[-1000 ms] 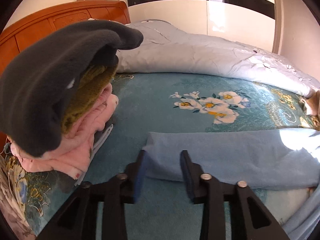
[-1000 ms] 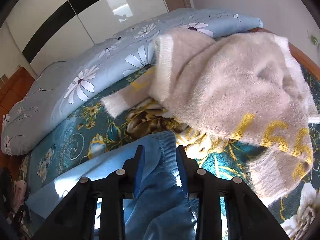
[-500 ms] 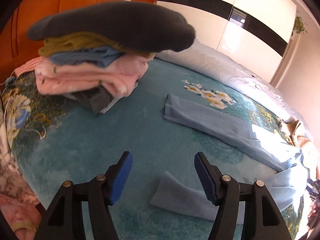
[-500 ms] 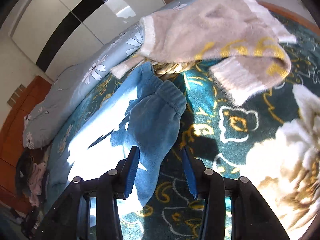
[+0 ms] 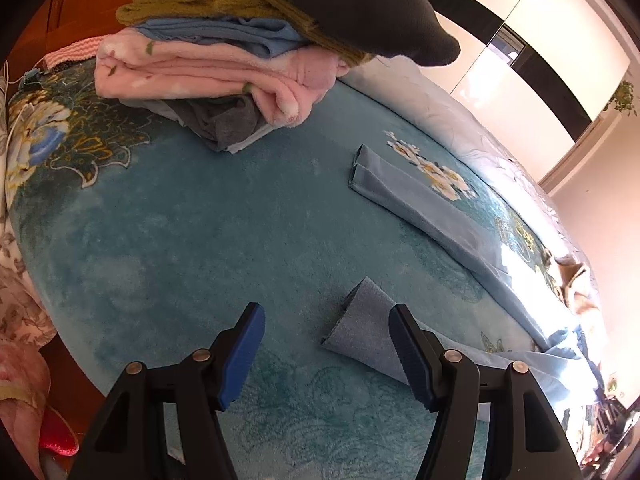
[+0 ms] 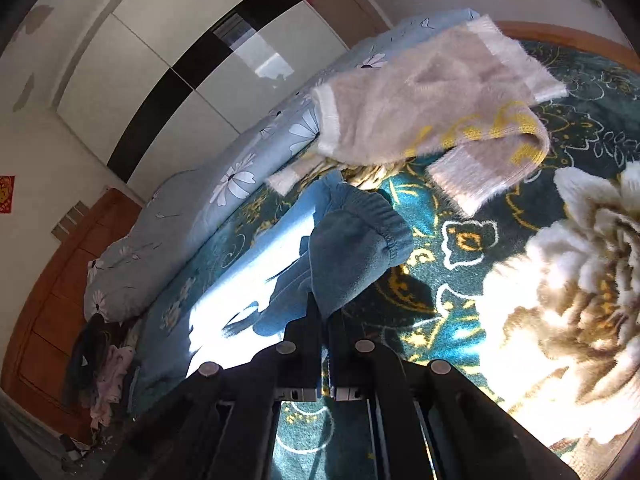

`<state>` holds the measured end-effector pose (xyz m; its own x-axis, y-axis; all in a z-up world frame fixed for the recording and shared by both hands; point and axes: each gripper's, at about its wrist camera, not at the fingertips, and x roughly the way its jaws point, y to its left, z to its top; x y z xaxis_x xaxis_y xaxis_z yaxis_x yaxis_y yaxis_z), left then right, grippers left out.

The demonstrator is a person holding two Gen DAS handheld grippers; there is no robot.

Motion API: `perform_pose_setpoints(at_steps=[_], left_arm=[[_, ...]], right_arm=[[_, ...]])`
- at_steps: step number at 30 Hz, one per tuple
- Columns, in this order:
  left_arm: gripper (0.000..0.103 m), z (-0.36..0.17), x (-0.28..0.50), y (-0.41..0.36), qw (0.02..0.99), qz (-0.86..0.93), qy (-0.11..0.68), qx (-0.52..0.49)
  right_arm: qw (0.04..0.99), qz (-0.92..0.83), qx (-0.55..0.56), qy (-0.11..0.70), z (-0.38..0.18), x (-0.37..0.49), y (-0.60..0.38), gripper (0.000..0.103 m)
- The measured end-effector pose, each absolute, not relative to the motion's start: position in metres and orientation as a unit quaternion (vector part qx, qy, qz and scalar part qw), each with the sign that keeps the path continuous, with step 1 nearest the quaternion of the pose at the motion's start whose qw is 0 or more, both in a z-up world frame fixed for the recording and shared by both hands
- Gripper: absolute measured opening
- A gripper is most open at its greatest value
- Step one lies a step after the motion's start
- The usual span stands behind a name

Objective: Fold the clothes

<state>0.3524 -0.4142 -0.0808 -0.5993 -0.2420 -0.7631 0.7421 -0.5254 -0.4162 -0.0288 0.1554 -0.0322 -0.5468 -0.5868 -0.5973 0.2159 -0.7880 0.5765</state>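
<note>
Light blue trousers [image 5: 420, 208] lie on the teal bedspread [image 5: 180, 240], one leg stretched flat toward the far right. The nearer leg's cuff [image 5: 364, 320] lies between the fingers of my left gripper [image 5: 326, 344], close to the right finger; this gripper is open and holds nothing. In the right wrist view the trousers' elastic waist end [image 6: 352, 248] is bunched and raised, and my right gripper [image 6: 324, 316] is shut on the fabric just below it.
A stack of folded clothes [image 5: 224, 60] topped by a dark fleece stands at the far left by the wooden headboard [image 6: 60, 280]. A fuzzy beige sweater [image 6: 420, 100] lies beyond the waist end. A rolled pale blue quilt [image 6: 224, 184] runs along the bed's far side.
My left gripper has opened wide and moved from the far leg's cuff to the near leg's cuff. My right gripper has pulled back along the trousers and shut on the waist fabric.
</note>
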Motion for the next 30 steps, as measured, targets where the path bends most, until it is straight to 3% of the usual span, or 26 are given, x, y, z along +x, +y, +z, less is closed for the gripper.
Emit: perform_pose_setpoints(at_steps=[5,12,14,15,16,20,28,30], left_arm=[[0.068,-0.081,0.336,-0.413,0.279,-0.811,0.390,0.336],[0.065,-0.089,0.312,-0.429,0.278,-0.796,0.415,0.343],[0.033,-0.093,0.307,-0.430,0.279,-0.791,0.419,0.347],[0.010,-0.095,0.305,-0.429,0.278,-0.789,0.420,0.351],[0.004,-0.096,0.303,-0.427,0.273,-0.790,0.421,0.353],[0.004,-0.079,0.292,-0.424,0.250,-0.815,0.396,0.342],[0.004,0.045,0.310,-0.421,0.181,-0.916,0.306,0.188],[0.004,0.030,0.322,-0.423,0.188,-0.917,0.295,0.189]], right_arm=[[0.202,-0.847,0.456,-0.186,-0.061,-0.023,0.157,0.003],[0.210,-0.859,0.447,-0.132,-0.044,-0.016,0.147,0.004],[0.210,-0.861,0.447,-0.119,-0.040,-0.015,0.144,0.004],[0.210,-0.861,0.448,-0.119,-0.041,-0.015,0.144,0.004],[0.209,-0.860,0.450,-0.120,-0.042,-0.015,0.144,0.004],[0.203,-0.856,0.457,-0.132,-0.047,-0.016,0.146,0.004],[0.212,-0.855,0.453,-0.138,-0.043,-0.014,0.144,0.004],[0.212,-0.852,0.459,-0.137,-0.048,-0.013,0.142,0.004]])
